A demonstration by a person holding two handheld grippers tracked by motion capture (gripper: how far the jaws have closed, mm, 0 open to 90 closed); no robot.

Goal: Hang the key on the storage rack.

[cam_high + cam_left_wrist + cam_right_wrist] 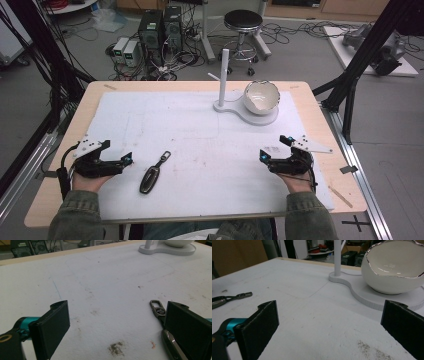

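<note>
The key fob (154, 173) lies flat on the white mat (200, 150), just beside the left gripper (129, 159) and well short of the white stand (235, 106) at the far edge. It looks small, stiff and light, with a smooth dark body likely to slip; the narrower waist near its metal clip (157, 307) seems the safest place to pinch. The left gripper's 2 jaws stand wide with nothing between them, 1 jaw right at the fob's side. The right gripper (274, 150) rests nearer the stand, jaws also wide and empty. A cracked-edged white bowl (261, 97) sits on the stand's base beside its upright post (224, 75). Nothing blocks the way.
</note>
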